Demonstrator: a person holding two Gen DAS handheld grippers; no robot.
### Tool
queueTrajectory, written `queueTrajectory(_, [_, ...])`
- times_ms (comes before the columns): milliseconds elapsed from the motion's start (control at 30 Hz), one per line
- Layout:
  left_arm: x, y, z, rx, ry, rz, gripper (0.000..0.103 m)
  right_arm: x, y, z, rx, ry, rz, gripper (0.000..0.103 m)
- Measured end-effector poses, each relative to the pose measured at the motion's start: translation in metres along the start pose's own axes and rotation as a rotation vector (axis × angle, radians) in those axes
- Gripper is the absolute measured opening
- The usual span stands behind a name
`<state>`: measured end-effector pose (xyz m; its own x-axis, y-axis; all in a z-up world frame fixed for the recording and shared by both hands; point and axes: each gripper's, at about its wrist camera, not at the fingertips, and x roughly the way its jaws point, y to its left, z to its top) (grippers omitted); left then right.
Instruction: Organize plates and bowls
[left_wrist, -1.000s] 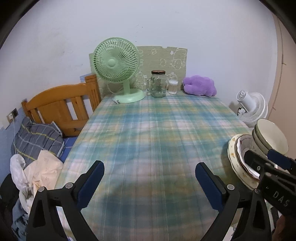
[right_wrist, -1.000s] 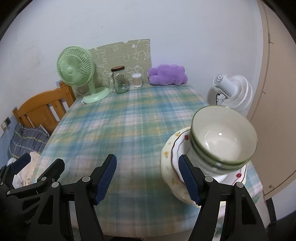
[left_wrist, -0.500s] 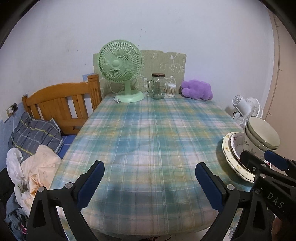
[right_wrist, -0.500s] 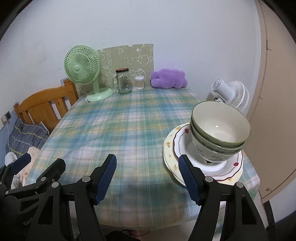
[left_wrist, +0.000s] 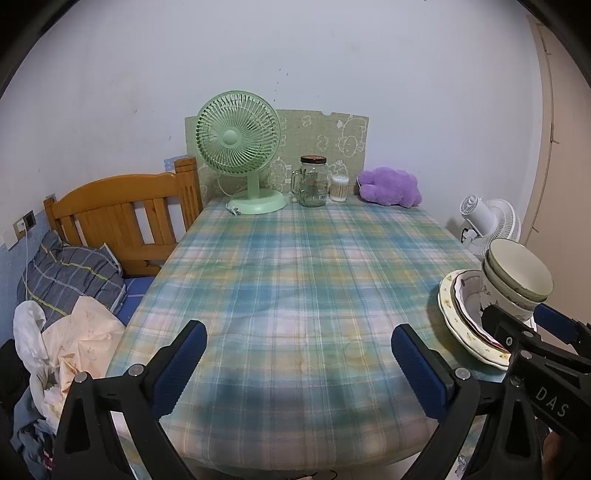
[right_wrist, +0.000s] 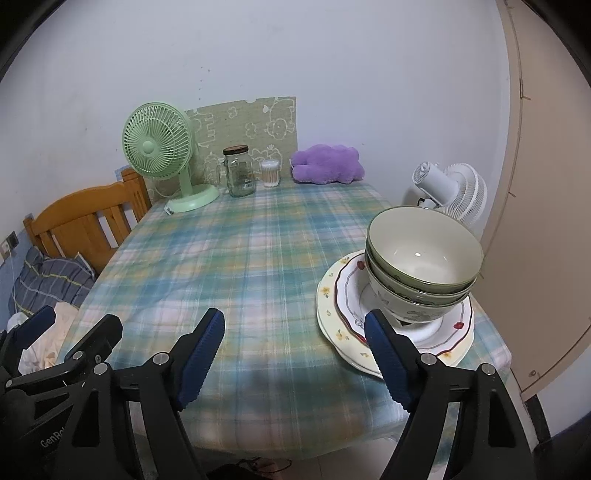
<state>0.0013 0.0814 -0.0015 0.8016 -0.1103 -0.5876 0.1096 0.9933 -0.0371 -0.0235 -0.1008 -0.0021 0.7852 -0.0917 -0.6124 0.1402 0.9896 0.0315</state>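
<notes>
Left gripper (left_wrist: 297, 356): I see its blue-padded fingers spread wide over the near part of the plaid tablecloth (left_wrist: 306, 266), nothing between them.
Right gripper (right_wrist: 295, 349): spread wide too, empty; its right finger (right_wrist: 386, 354) overlaps the near left rim of the plates in my right view, and I cannot tell whether it touches them.
Bowls (right_wrist: 423, 260): nested green-rimmed ones, upright, sitting on the plates at the table's near right edge.
Plates (right_wrist: 334, 321): a red-trimmed plate on a cream flowered one, stacked flat under the bowls.
Same stack from the left view: bowls (left_wrist: 517, 275) and plates (left_wrist: 452, 314) far right, partly hidden behind the right gripper's black frame.
Back of table: green fan (left_wrist: 240, 147), glass jar (left_wrist: 313, 181) with a dark lid, a small cotton-swab tub (left_wrist: 340, 187), a purple plush (left_wrist: 389, 186), all in a row against a patterned board (right_wrist: 247, 125) on the wall.
Off the table, right: a white fan (right_wrist: 448, 190) just behind the bowls, beside a beige door panel.
Off the table, left: wooden headboard (left_wrist: 122, 210), striped pillow (left_wrist: 68, 273), heaped clothes (left_wrist: 62, 343).
Between me and the stack: only bare cloth.
</notes>
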Motion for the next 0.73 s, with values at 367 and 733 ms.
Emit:
queueTrajectory(367, [-0.0029, -0.0021, -0.0031, -0.009, 0.003, 0.004, 0.103, -0.0053, -0.0077, -0.0028, 0.003, 0.013, -0.011, 0.086])
queueTrajectory(733, [-0.0092, -0.0059, -0.0084, -0.014, 0.007, 0.002, 0.103, -0.0076, -0.0081, -0.0040, 0.002, 0.013, -0.007, 0.088])
